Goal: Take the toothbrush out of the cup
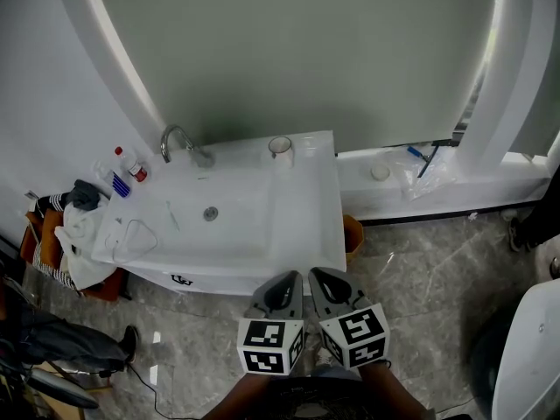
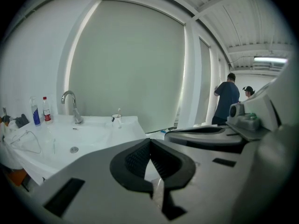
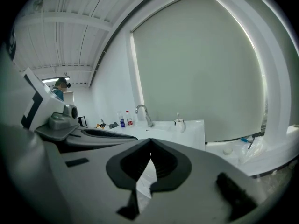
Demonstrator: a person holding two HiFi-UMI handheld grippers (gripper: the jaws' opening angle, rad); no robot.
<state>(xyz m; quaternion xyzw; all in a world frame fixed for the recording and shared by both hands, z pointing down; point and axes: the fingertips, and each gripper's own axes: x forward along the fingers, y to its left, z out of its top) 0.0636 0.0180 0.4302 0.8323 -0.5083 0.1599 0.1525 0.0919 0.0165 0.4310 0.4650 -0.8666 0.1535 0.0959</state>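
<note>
At twelve o'clock of the left gripper (image 1: 287, 280) and right gripper (image 1: 320, 275) (both with jaws together on nothing), the cup (image 1: 280, 147) holding the toothbrush (image 3: 178, 116) stands well apart on the sink (image 1: 325, 226) rim: seemingly the approach stage, next needing parted jaws.

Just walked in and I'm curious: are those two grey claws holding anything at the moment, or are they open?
Left grey plastic claw: closed, holding nothing.
Right grey plastic claw: closed, holding nothing.

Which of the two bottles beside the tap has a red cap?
The clear bottle nearer the tap, with red cap and label; the other bottle is blue.
</note>
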